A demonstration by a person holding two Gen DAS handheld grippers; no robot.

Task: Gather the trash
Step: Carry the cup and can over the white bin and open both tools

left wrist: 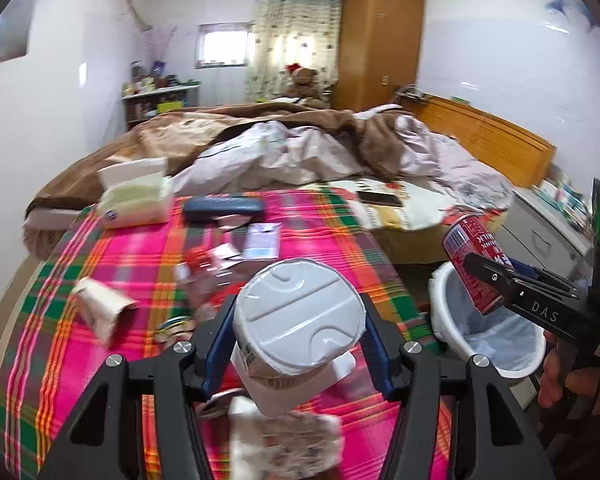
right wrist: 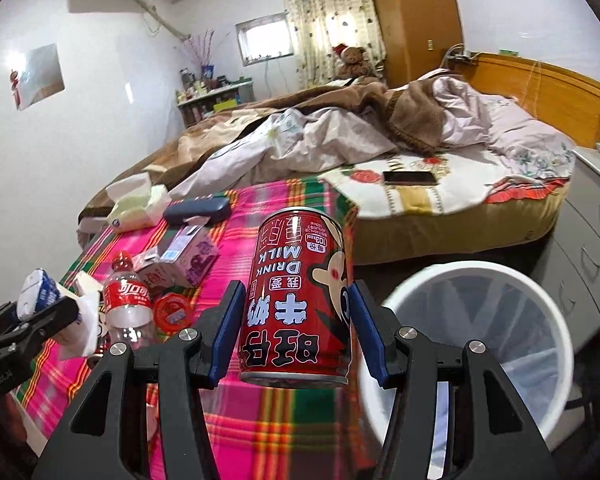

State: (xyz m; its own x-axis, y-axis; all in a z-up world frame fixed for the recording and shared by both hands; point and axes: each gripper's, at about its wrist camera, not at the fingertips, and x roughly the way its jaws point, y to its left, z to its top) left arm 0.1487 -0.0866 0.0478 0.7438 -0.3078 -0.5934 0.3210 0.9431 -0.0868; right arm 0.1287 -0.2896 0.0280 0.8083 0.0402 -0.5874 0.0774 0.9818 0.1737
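Observation:
My left gripper (left wrist: pixel 298 334) is shut on a white cup with a foil lid (left wrist: pixel 296 320), held above the pink plaid cloth (left wrist: pixel 320 236). It also shows in the right wrist view (right wrist: pixel 40 300). My right gripper (right wrist: pixel 296 328) is shut on a red milk drink can (right wrist: pixel 298 296), held upside down beside the white trash bin (right wrist: pixel 472 344). In the left wrist view the can (left wrist: pixel 474 264) hangs over the bin's rim (left wrist: pixel 444 304). On the cloth lie a small cola bottle (right wrist: pixel 126 304), a red lidded cup (right wrist: pixel 174 310), purple and red cartons (right wrist: pixel 190 256) and crumpled paper (left wrist: pixel 100 306).
A tissue box (right wrist: pixel 138 200) and a dark case (right wrist: pixel 198 210) sit at the cloth's far end. A phone (right wrist: pixel 410 177) lies on the bed with rumpled blankets (right wrist: pixel 340 120). A grey drawer unit (right wrist: pixel 596 240) stands right of the bin.

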